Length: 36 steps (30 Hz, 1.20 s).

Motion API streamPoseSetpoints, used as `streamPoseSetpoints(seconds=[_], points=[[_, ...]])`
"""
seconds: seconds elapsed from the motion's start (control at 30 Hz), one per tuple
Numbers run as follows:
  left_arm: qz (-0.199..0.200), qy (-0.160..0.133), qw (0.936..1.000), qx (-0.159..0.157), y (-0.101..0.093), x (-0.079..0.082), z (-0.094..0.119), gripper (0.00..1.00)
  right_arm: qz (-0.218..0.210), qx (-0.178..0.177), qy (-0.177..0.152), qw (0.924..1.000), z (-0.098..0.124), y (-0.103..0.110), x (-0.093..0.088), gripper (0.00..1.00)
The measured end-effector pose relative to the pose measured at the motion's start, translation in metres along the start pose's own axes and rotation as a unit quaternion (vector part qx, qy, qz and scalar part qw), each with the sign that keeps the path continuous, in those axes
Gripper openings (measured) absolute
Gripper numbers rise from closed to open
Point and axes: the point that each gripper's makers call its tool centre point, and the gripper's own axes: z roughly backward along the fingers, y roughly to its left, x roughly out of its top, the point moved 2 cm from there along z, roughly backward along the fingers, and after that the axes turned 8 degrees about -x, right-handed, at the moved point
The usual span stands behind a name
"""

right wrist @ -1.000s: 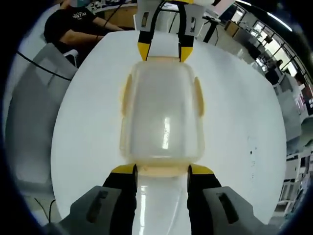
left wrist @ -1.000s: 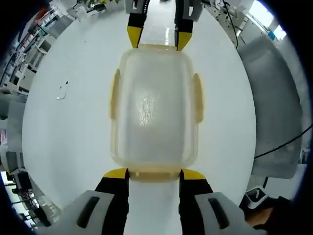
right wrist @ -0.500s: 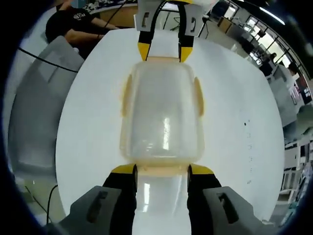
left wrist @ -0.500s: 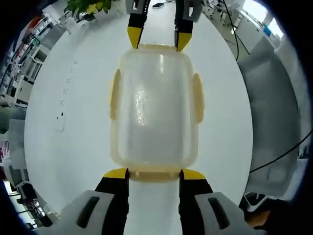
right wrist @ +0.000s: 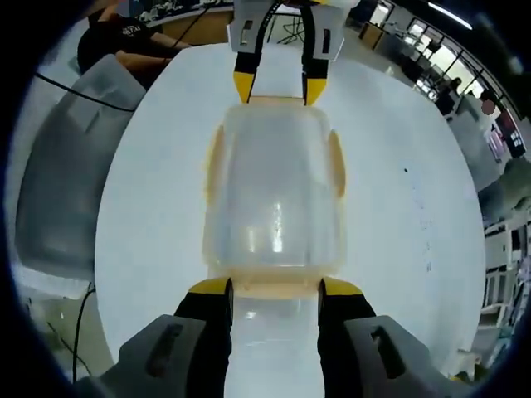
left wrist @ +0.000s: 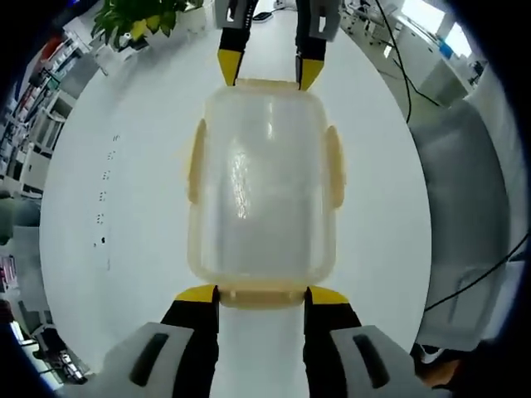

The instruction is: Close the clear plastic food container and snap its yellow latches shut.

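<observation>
The left gripper (left wrist: 261, 292) has its yellow-tipped fingers (left wrist: 197, 293) spread to either side of one end latch of the clear plastic food container (left wrist: 263, 182); the right gripper (right wrist: 275, 285) brackets the opposite end latch the same way. The container sits between them over the round white table (left wrist: 124, 166), lid on. Its yellow side latches (left wrist: 333, 166) look folded down. I judge the end latches are what's left.

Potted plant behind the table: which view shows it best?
Left gripper view: the potted plant sits at the top left beyond the white table, green leaves clear. In the right gripper view I can't make out a plant past the clear container.
</observation>
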Motion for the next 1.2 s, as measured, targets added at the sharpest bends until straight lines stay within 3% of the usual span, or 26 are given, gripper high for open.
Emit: streamPoseSetpoints(seconds=[0.43,0.6,0.73,0.9,1.2], points=[[-0.024,0.011,0.9995,-0.017,0.005,0.054,-0.021,0.33,-0.028,0.011,0.014,0.9994,0.009,0.009,-0.057,0.37],[-0.023,0.021,0.9992,-0.025,0.007,0.065,-0.026,0.33,-0.036,0.014,0.010,0.9992,0.012,0.010,-0.070,0.37],[-0.019,0.025,0.9991,-0.030,0.008,0.070,-0.026,0.33,-0.037,0.014,0.010,0.9992,0.012,0.012,-0.075,0.37],[-0.015,0.046,0.9981,-0.037,0.005,0.063,-0.029,0.33,-0.040,0.020,0.001,0.9990,0.010,0.017,-0.070,0.37],[-0.014,0.050,0.9978,-0.042,0.004,0.061,-0.030,0.33,-0.041,0.031,0.014,0.9986,0.005,0.021,-0.070,0.38]])
